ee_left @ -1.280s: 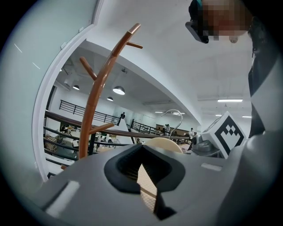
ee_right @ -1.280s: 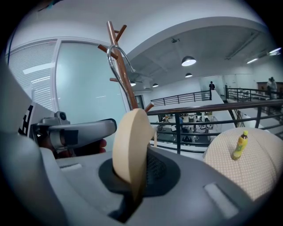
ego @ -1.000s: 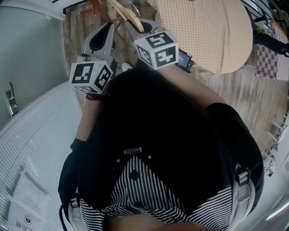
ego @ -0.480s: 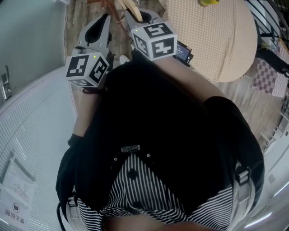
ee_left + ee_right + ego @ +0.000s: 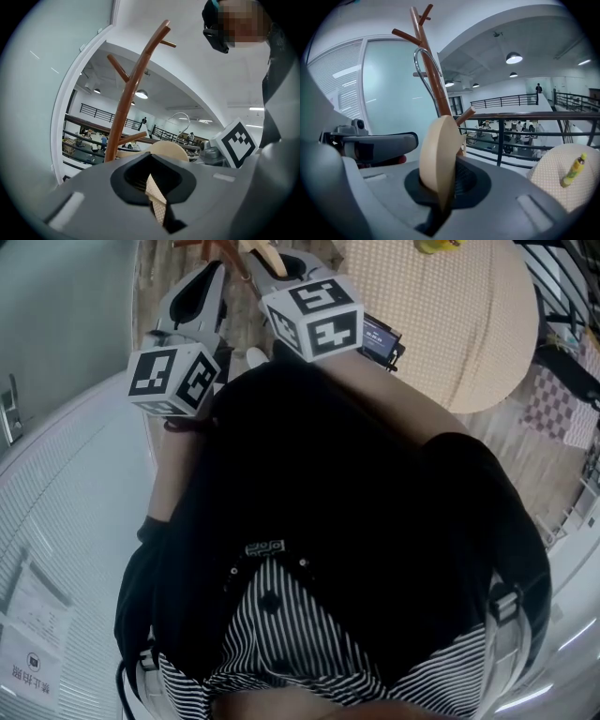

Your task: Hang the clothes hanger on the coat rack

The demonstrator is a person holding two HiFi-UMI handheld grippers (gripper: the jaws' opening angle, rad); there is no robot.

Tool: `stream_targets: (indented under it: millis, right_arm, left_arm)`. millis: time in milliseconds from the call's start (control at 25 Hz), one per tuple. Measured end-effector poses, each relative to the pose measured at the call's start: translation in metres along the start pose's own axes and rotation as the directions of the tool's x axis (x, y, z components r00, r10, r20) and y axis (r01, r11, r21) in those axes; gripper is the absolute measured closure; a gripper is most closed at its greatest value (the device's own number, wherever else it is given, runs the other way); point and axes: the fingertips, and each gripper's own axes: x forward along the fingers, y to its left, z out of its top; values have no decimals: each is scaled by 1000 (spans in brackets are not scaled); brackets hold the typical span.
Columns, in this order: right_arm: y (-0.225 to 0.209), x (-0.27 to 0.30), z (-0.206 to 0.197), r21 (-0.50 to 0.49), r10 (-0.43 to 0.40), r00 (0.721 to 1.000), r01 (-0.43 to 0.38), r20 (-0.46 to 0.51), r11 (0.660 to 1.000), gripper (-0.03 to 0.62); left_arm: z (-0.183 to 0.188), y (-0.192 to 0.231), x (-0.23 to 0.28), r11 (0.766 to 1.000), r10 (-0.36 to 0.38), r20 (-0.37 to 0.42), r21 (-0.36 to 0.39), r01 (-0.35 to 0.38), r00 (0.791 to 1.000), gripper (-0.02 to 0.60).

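Note:
My right gripper (image 5: 445, 187) is shut on the pale wooden shoulder of the clothes hanger (image 5: 438, 154), whose metal hook (image 5: 426, 70) curves up in front of the brown branched coat rack (image 5: 433, 79). In the head view the right gripper (image 5: 281, 263) holds the hanger (image 5: 267, 254) at the top edge. The left gripper (image 5: 211, 277) is level with it to the left. Its jaws (image 5: 152, 183) stand together; a pale checkered sliver shows in the slit, and I cannot tell what it is. From the left gripper view the rack (image 5: 131, 89) rises ahead, with the hanger's end (image 5: 166, 150) to the right of its trunk.
A round beige woven table (image 5: 441, 315) with a yellow bottle (image 5: 573, 169) on it lies to the right. A frosted glass wall (image 5: 56, 315) stands left. A black railing (image 5: 525, 117) runs behind the rack. The person's dark top fills the lower head view.
Both grippers have moved forward towards the rack, up and slightly left in the head view. The hanger has gone along in the right gripper.

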Motion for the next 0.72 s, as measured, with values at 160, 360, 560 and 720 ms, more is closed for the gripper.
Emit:
stream_targets:
  millis: [160,360,560,720]
  right_arm:
    - [6,6,6,-7,6,1000,-6,3,1000,592]
    - [12,13,11,-13,17,1000,-17,2,1000,592]
    - [18,18,15,-23,31,1000,-30,2,999,592]
    - [17,21,17,-29,35,999,-35,2,999,592]
  left_arm:
    - [4,6,-1,1000,0,-1,5,0,1000,578]
    - [7,9,-2,1000,-1,0,10,1,1000,578]
    - [12,16,-3,1000,1,-4,18,-1,1000,578]
    - [13,17,-2,1000,-1,2,23,1,1000,578]
